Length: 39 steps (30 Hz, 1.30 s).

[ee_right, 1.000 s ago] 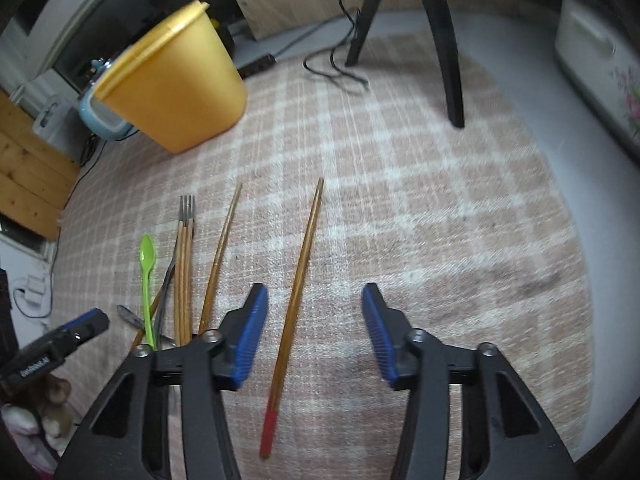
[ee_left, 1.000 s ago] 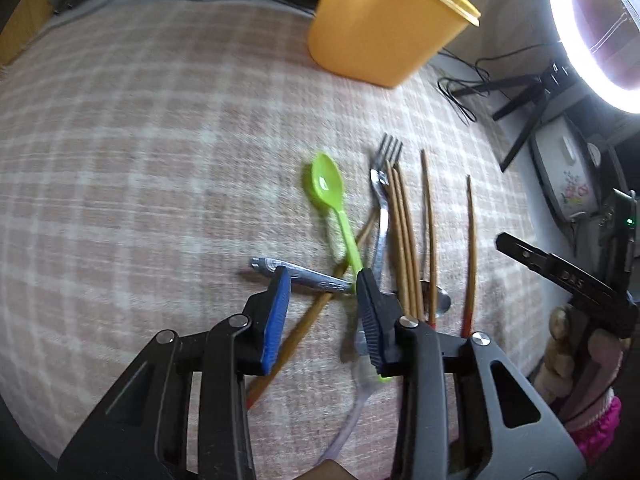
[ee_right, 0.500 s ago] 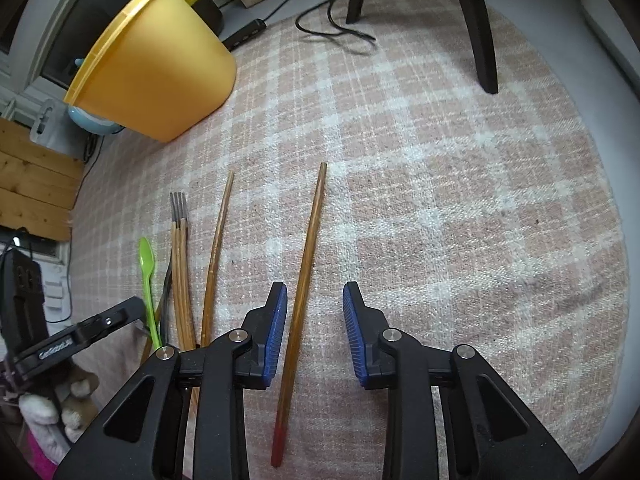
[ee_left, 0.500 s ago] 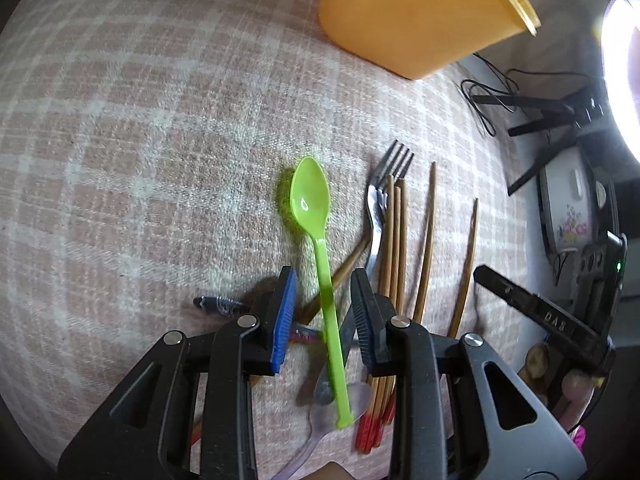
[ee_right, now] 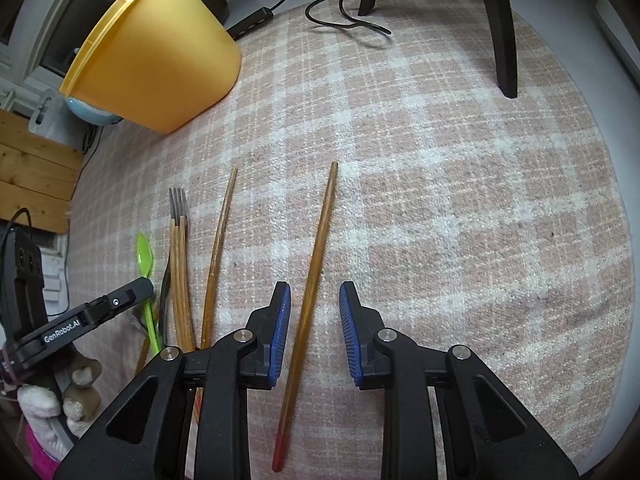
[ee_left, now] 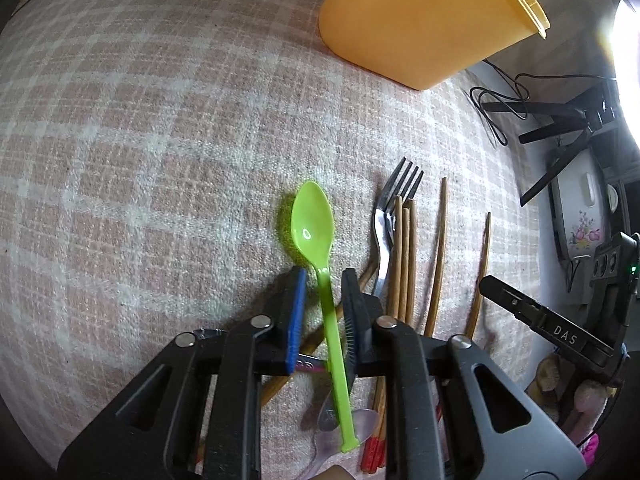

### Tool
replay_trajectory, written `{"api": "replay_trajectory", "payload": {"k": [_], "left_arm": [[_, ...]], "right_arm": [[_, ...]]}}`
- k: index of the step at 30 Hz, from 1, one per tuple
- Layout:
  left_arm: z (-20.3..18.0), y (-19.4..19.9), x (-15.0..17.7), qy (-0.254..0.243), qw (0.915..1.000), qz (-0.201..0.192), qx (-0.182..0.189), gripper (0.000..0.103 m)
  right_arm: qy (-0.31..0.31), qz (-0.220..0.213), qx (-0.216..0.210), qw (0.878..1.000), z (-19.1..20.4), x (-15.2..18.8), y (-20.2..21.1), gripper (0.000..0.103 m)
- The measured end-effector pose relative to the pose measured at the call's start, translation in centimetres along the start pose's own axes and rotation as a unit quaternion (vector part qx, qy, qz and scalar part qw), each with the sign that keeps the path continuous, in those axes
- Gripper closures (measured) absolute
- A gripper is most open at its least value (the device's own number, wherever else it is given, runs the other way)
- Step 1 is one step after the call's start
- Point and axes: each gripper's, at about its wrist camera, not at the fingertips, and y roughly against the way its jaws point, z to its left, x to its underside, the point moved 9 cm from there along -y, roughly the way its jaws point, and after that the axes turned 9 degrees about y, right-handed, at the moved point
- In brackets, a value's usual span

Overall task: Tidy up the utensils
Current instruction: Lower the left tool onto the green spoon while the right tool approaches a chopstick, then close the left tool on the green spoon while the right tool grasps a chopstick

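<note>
Two grippers, each w/ a utensil between its blue pads, both angled steeply down at a pink-and-white plaid cloth (ee_right: 460, 184).

Left gripper (ee_left: 324, 312): a sec ago its jaws stood wide over the pile's crossed handles w/ nothing clearly lined up. Now it has shifted & dropped so the green plastic spoon (ee_left: 316, 236) runs straight btwn the pads, bowl pointing away. Jaws are closing at this instant; gap is narrow, right pad looks about on the handle, left pad a sliver off, so not yet a firm grasp.

Right gripper (ee_right: 312, 328): a sec ago jaws wide, the lone chopstick (ee_right: 316, 264) off toward the left pad. Since then it has lowered & narrowed; stick now sits btwn the pads, nearer the left one, clear gap on the right. Not clamped.

Rest of pile unmoved: metal fork (ee_left: 394, 216) touching a bundle of chopsticks (ee_left: 404, 264), another single chopstick (ee_right: 218, 252) just beside, a clear plastic spoon (ee_left: 340, 436) under the green handle's end. Orange tub (ee_right: 160, 60), likely the destination, stands well apart at the cloth's far edge.

Meaning, as a judgement: both hands have gone from approach to pre-grasp; sorting itself hasn't begun. Next up is finishing both squeezes, then lifting. Risk: thin spoon handle may twist or drag the clear spoon along
</note>
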Motion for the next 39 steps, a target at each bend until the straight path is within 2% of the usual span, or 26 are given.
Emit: {"api": "replay_trajectory", "payload": {"k": [2, 7, 11, 16, 21, 28, 32, 39], "left_arm": [[0.3, 0.2, 0.0, -0.002, 1.0, -0.003, -0.001, 0.094], [0.4, 0.3, -0.1, -0.011, 0.9999, -0.011, -0.004, 0.096], [0.8, 1.0, 0.1, -0.015, 0.9997, -0.02, -0.006, 0.096], [0.7, 2.6, 0.3, -0.038, 0.9978, -0.053, -0.015, 0.096], [-0.4, 5.3, 0.1, -0.07, 0.9915, -0.107, -0.024, 0.096], [-1.5, 7.4, 0.1, -0.095, 0.9838, -0.149, -0.028, 0.096], [-1.9, 8.1, 0.3, -0.1, 0.982, -0.158, -0.024, 0.096], [-2.4, 9.6, -0.4, -0.1, 0.981, -0.166, -0.003, 0.097]], "right_arm": [[0.004, 0.004, 0.005, 1.0, 0.2, -0.1, -0.1, 0.084], [0.032, 0.012, 0.034, 0.999, 0.7, -0.5, -0.6, 0.095], [0.042, 0.013, 0.034, 0.998, 1.3, -0.6, -0.8, 0.096], [0.044, 0.0, 0.022, 0.999, 1.6, -0.1, -0.1, 0.097], [0.064, -0.028, 0.026, 0.997, 2.4, 0.4, 1.5, 0.097], [0.091, -0.066, 0.046, 0.993, 3.5, 0.5, 4.7, 0.097], [0.097, -0.082, 0.05, 0.991, 3.3, 0.5, 6.6, 0.098], [0.113, -0.107, 0.055, 0.986, 4.3, -0.7, 7.7, 0.098]]}}
